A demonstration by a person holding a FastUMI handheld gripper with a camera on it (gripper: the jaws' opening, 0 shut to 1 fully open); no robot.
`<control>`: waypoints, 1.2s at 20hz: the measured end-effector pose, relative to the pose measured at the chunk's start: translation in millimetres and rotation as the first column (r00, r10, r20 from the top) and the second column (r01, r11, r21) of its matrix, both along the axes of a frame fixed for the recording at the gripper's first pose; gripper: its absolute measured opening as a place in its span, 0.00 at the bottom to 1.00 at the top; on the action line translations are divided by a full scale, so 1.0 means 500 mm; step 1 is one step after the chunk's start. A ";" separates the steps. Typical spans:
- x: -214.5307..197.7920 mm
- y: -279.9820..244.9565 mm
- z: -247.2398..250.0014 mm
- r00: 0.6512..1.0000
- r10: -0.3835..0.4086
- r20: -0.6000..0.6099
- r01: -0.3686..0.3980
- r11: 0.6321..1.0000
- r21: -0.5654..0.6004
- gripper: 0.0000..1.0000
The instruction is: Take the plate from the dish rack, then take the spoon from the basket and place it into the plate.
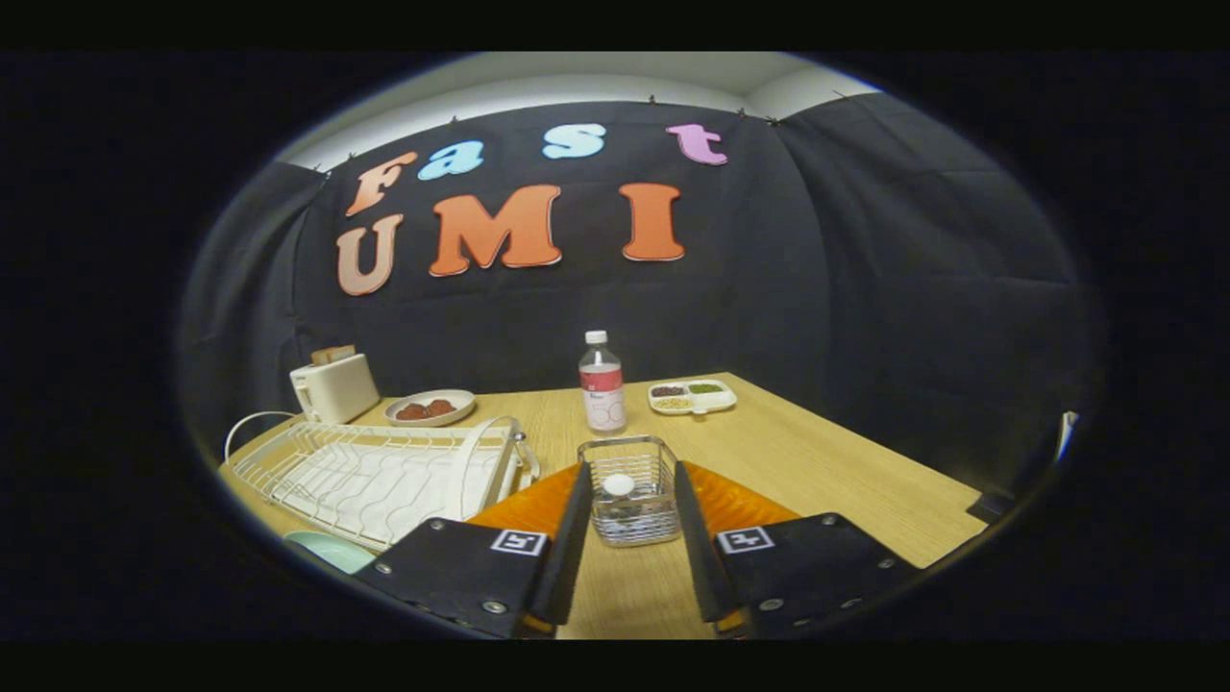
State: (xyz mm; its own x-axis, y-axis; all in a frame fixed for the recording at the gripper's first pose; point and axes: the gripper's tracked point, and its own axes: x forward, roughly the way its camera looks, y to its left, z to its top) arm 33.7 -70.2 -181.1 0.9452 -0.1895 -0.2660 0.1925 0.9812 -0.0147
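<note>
My gripper [631,471] is open, and its two orange ribbed fingers [575,519] stand on either side of a small wire basket [629,527] on the wooden table [817,461]. Inside the basket, the white rounded end of a spoon [618,484] points up. I cannot tell whether the fingers touch the basket's sides. To the left lies a white wire dish rack [375,471]. A white plate [478,459] stands upright on edge at the rack's right end, close to my left finger.
Just beyond the basket stands a clear water bottle [602,384]. A divided snack tray [692,395] is to its right. A toaster [334,386] and a dish of brown food [430,407] sit behind the rack. A pale green rim [332,550] shows at the rack's near corner.
</note>
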 end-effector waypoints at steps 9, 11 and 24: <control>-0.006 0.009 0.050 1.000 0.012 0.019 -0.011 0.998 -0.061 0.08; -0.025 0.009 0.079 0.999 0.010 0.034 -0.008 0.997 -0.074 0.08; -0.257 0.218 0.191 0.976 0.191 0.104 -0.184 0.980 -0.074 0.08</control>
State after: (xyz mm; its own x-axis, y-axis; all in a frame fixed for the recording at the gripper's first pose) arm -94.5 38.8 -85.6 0.9882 -0.0196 -0.1520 0.0095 0.9977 -0.0671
